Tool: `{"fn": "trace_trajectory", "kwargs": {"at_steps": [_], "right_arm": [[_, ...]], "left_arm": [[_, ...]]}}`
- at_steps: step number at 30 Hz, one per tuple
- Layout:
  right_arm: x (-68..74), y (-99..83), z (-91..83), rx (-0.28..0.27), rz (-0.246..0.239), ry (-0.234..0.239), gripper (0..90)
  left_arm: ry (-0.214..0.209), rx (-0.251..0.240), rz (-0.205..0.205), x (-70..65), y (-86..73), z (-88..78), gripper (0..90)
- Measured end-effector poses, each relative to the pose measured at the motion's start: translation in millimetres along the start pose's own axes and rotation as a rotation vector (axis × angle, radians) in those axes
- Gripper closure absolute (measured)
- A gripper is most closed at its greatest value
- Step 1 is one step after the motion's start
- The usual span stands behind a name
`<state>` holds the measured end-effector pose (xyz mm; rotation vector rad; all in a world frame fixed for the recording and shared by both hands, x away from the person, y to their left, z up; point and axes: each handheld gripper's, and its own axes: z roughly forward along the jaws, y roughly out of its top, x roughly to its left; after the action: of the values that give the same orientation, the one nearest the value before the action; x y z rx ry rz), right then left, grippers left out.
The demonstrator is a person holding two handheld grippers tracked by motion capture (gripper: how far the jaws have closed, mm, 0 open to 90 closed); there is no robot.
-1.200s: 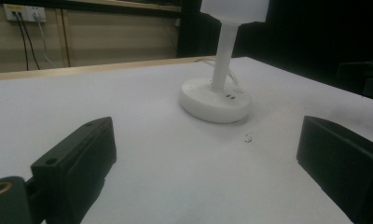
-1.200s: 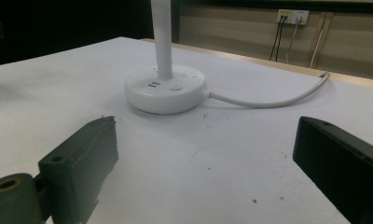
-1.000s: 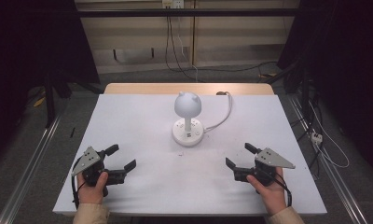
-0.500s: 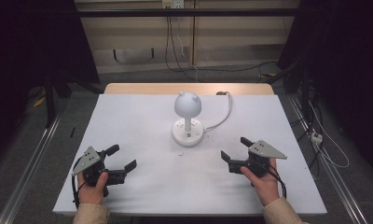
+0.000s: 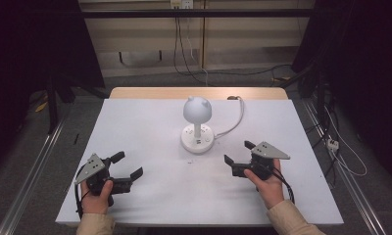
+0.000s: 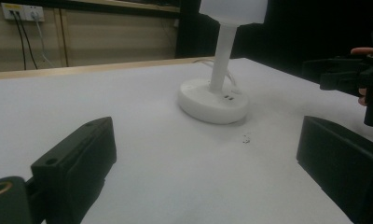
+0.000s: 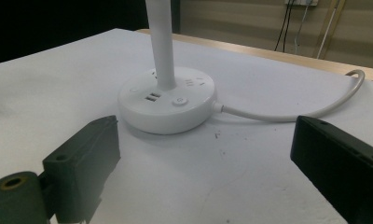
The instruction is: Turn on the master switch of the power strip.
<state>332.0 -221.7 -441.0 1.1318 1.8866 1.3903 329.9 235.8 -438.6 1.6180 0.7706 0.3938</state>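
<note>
1. A white-topped rectangular table (image 5: 135,127) has a pale wooden strip (image 5: 150,93) along its far edge.
2. Beyond it runs a beige panelled wall (image 5: 135,39), with black cables (image 5: 182,44) hanging from a white wall socket (image 5: 181,4).
3. Grey floor (image 5: 37,142) flanks the table; the sides are dark.

The top of the lamp (image 6: 220,65) is cut off by the upper edge in the left gripper view, so its round shade is only partly seen. In the right gripper view its pole (image 7: 160,44) runs out of the picture too. The little marks on the lamp's base (image 7: 166,103) are too small to read. The white cord (image 7: 296,105) leaves at the right edge.
</note>
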Motion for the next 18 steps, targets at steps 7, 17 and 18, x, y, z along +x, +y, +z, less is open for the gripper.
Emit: {"fn": "trace_trajectory", "kwargs": {"at_steps": [7,17,18], "right_arm": [[2.1,6.2,8.3,-0.001,0.007,-0.002,9.0],[3.8,8.4,19.6,0.011,0.018,-0.008,10.1],[4.6,9.2,20.9,0.011,0.014,-0.008,10.1]], "left_arm": [[-0.003,-0.001,0.001,-0.6,0.2,0.2,4.4],[-0.005,0.002,0.006,-0.8,-0.1,0.6,4.4],[-0.004,0.003,0.006,-0.7,-0.1,0.6,4.5]]}}
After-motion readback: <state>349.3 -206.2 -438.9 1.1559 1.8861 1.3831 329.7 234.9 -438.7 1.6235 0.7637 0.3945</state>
